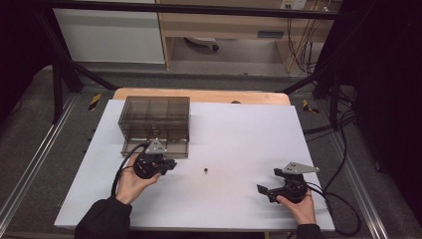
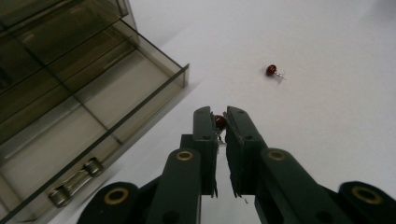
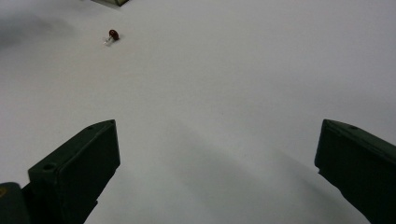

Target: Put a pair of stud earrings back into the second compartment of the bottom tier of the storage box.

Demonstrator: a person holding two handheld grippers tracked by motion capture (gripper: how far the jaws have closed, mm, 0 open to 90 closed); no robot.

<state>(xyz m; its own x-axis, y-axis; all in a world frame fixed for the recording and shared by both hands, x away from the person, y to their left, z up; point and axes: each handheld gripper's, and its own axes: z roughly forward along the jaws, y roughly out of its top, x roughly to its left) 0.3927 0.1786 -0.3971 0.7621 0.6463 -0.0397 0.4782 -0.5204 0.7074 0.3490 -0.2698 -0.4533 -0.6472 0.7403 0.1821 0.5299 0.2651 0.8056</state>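
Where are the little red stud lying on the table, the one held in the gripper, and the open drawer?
Loose red stud (image 2: 272, 70), left gripper view, its red head.
Held red stud (image 2: 220, 122), left gripper view, red head between the jaws.
Open drawer (image 2: 184, 77), left gripper view, its front corner.

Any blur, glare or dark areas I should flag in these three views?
High view: dark edges, soft detail, bead tiny. Left gripper view: sharp on the claw and held bead; box dim. Right gripper view: soft shadows on the table; no glare.

Black grippers: left gripper (image 1: 164, 163), right gripper (image 1: 266, 191); grey three-cornered plates, brass-ringed screw holes, looping black cables; dark sleeves at frame bottom.
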